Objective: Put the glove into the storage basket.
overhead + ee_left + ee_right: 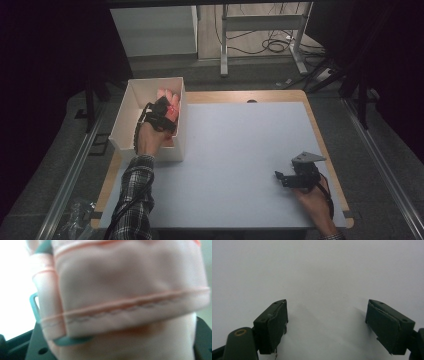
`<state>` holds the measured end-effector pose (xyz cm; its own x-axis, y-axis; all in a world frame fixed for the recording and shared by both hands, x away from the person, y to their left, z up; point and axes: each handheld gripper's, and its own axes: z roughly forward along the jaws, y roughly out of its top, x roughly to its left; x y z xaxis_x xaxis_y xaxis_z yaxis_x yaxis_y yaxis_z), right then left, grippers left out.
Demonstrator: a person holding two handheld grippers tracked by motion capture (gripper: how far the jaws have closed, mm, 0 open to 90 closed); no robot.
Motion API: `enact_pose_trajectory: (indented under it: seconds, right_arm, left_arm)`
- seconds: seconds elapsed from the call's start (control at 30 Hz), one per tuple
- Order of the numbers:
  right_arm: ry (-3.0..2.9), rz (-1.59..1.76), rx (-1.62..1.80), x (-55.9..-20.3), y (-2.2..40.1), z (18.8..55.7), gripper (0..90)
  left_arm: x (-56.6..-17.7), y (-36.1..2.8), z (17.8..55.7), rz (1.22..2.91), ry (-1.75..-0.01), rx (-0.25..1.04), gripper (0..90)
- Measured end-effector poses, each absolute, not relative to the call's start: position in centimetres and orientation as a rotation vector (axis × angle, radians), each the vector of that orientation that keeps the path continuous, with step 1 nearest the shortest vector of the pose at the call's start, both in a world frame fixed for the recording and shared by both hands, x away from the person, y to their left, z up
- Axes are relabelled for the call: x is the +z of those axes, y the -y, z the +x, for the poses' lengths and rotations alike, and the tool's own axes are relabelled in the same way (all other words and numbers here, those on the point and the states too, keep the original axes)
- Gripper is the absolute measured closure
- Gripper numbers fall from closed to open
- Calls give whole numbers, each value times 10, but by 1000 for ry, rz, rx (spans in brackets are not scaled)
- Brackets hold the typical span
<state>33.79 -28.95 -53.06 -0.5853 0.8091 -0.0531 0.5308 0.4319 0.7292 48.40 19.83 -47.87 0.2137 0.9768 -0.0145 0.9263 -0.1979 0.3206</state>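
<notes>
**Pink cloth lowered into the white box, right side parked**

Closest to the camera side, the right black two-jaw gripper (284, 178) is held low over the pale grey table mat (240, 150), near its front right corner. In the right gripper view its jaws are seen spread wide apart with nothing between them, just bare smooth mat underneath. The grey three-cornered plate on top of it can be made out in the high view.

Further in, on the left, a plaid-sleeved forearm (131, 195) is stretched towards the white open-topped rectangular box (125, 107), which is set on the left edge of the table, partly off the mat. The left black two-jaw gripper (162, 112) is dipped inside that box, right against the folded pale pink fabric with stitched hems (130, 290). In the left gripper view the cloth is pressed up close to the lens, soft and matte, with a coral-coloured seam line running across it; it sits between the jaws, which are only glimpsed at the bottom corners. Whether the pads are actually clamped on the fabric or just loose around it cannot be told, since the cloth blocks them. A teal plastic piece (35, 305) is spotted at the fabric's edge.

Beyond the table, white metal stand legs (260, 35) and loose cables on the floor (272, 45) are visible.
</notes>
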Motion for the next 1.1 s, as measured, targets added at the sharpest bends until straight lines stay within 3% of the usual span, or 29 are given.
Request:
enact_pose_trajectory:
  seconds: [0.17, 0.3, 0.5, 1.1]
  right_arm:
    - [-2293, 1137, 958, -531, 290, 338, 183]
    - [-2293, 1137, 958, -531, 290, 338, 183]
    - [-2293, 1137, 957, -531, 290, 338, 183]
    - [-2293, 1137, 957, -531, 290, 338, 183]
  left_arm:
    - [-484, -198, 488, 2227, -1824, 207, 274]
    - [-486, -198, 488, 2236, -1815, 184, 171]
    - [-482, -202, 485, 2227, -1806, 197, 56]
    - [-449, -217, 463, 2153, -1677, 270, 36]
